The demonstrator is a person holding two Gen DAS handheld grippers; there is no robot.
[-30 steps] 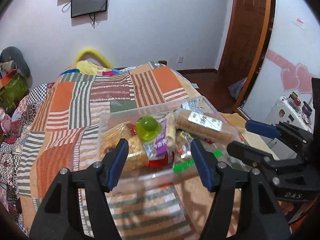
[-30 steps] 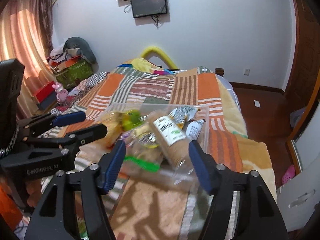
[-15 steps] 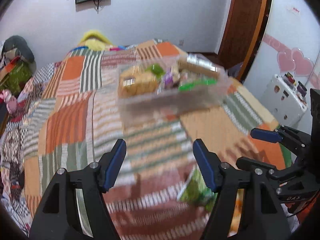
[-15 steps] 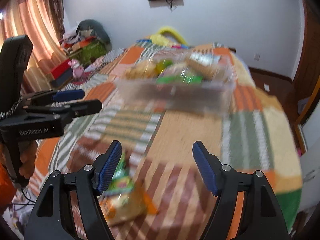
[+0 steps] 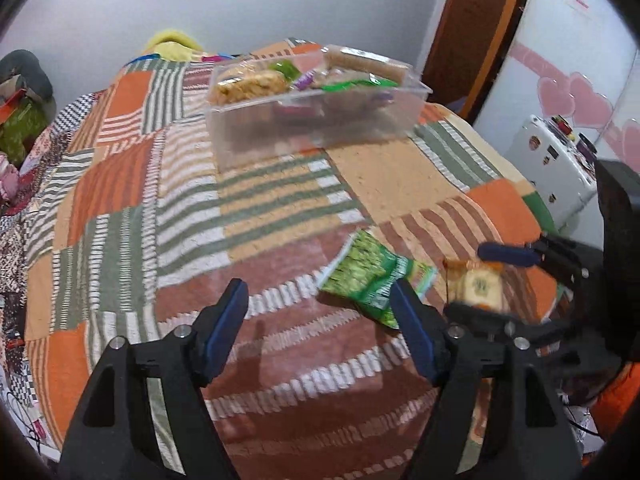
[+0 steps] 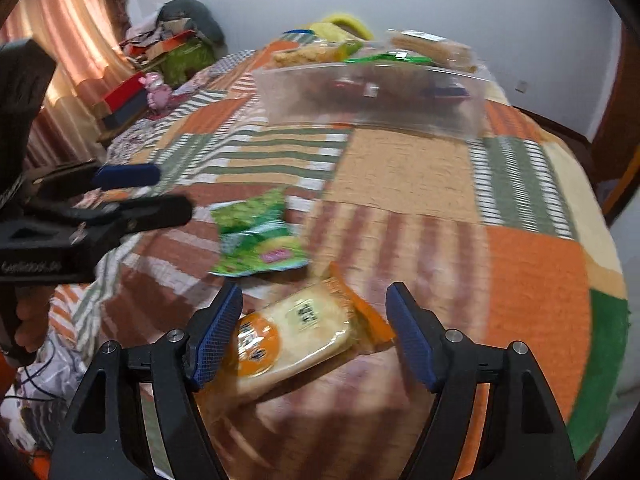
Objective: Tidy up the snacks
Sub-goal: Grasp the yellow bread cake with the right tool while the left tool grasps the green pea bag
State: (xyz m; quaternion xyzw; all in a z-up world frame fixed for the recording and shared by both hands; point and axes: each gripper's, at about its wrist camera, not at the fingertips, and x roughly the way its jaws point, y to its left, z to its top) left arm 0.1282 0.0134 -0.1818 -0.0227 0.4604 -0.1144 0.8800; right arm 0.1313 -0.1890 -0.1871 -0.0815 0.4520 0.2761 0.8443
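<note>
In the left wrist view, the left gripper (image 5: pixel 320 312) is hanging wide open over the patchwork blanket (image 5: pixel 120 184), holding nothing, probably lining up for the green snack packet (image 5: pixel 370 276) that is lying just beyond its right finger. The clear plastic bin (image 5: pixel 316 120) is sitting well beyond, already heaped with biscuits and wrapped bars, so it is likely serving as the collecting place. The right gripper (image 5: pixel 500 272) is showing at the edge (its jaws apart around a pale packet).

In the right wrist view, the right gripper (image 6: pixel 314 332) is straddling the bread packet (image 6: pixel 296 336), jaws spread wide and not yet closing on it. The packet is looking soft, cream-coloured with an orange wrapper, lying flat and slightly skewed beside the green one (image 6: pixel 256 236).
</note>
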